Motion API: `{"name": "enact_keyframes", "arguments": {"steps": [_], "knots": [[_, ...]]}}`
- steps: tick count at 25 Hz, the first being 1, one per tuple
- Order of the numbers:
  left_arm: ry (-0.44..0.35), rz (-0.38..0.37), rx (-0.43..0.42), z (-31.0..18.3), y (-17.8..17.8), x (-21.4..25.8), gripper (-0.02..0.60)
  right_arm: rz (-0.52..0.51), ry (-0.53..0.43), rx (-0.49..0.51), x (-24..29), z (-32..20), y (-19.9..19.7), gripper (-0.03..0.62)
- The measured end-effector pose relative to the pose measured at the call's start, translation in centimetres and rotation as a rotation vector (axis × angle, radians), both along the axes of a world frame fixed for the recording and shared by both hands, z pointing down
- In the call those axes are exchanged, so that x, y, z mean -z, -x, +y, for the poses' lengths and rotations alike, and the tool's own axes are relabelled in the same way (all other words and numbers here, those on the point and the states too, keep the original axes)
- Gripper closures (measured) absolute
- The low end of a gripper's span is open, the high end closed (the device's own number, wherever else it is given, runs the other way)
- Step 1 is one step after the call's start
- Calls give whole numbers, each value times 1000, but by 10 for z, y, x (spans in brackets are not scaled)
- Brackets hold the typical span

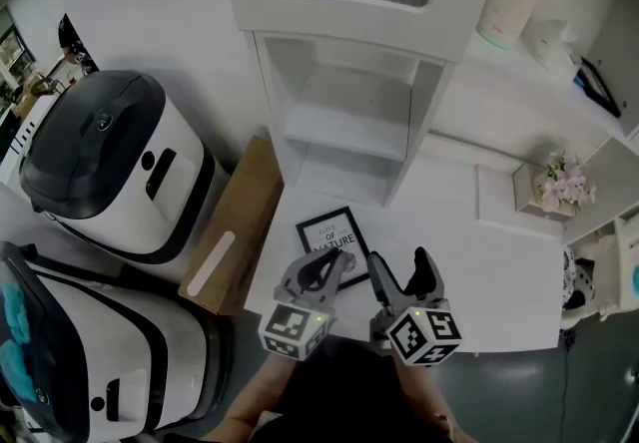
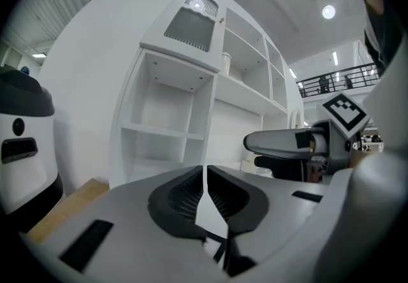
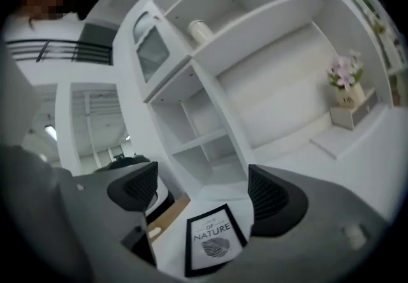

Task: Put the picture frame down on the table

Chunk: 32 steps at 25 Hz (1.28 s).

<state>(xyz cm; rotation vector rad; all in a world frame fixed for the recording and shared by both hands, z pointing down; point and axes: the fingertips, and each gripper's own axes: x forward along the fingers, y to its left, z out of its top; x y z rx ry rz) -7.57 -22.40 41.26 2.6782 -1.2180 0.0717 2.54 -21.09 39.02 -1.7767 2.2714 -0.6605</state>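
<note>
Table (image 1: pixel 499 261) holds picture frame (image 1: pixel 332 243); left gripper (image 1: pixel 339 259) closed, right gripper (image 1: pixel 397 261) spread.

Open table (image 1: pixel 479 281) right of picture frame (image 1: pixel 332 243), shelf unit (image 1: pixel 344 132) close behind, wooden board (image 1: pixel 245 212) left

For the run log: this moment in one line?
picture frame: flat on table, ungripped | left tool: shut, empty | right tool: open, empty

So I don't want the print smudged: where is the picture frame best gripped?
The picture frame lies flat and face up on the white table, so only its thin black rim offers a bite. I'd probably take the near short edge, coming in low from the person's side with the open right gripper.
</note>
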Motion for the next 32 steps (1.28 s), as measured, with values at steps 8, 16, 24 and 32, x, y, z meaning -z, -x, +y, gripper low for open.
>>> {"name": "enact_keyframes", "arguments": {"steps": [8, 16, 24, 32], "knots": [[-50, -5, -5, 7, -10, 12, 554, 265, -91, 7, 7, 9, -3, 163], [-62, -16, -15, 10, -17, 10, 554, 375, -137, -45, 6, 15, -12, 299], [-64, -7, -8, 11, -18, 10, 552, 375, -149, -44, 2, 17, -11, 463], [-72, -10, 3, 14, -16, 9, 552, 336, -133, -19, -6, 18, -7, 589]]}}
